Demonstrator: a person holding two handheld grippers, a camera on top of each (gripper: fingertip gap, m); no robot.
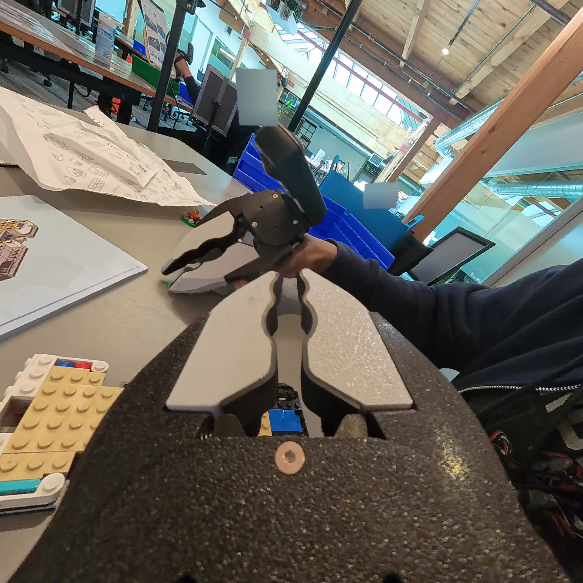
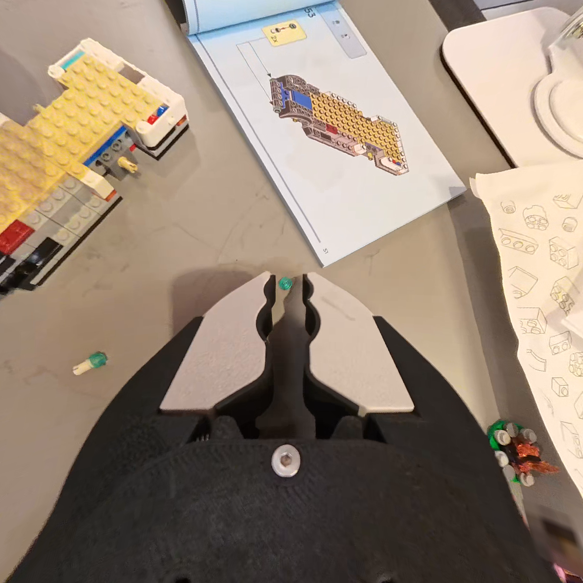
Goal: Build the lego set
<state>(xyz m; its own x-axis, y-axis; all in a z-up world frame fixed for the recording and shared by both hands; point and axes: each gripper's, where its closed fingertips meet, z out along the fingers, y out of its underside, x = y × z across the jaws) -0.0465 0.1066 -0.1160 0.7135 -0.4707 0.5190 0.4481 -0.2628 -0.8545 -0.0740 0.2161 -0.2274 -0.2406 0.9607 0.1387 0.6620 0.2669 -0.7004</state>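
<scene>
While the right gripper point(image 2: 287, 279) straddles a green round stud point(image 2: 285, 283) with jaws apart, ungrasped, the left gripper point(image 1: 288, 277) hovers slightly parted, holding nothing.

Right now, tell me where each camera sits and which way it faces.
Left wrist view: sits on the left claw, low above the brick model, looking level across the grey table at the right claw; a hand and dark sleeve show.
Right wrist view: sits on the right claw, looking steeply down at the table and a small green round stud lying between its open fingers; no body shows.
Shared: brick model, instruction booklet, printed paper sheet.
</scene>
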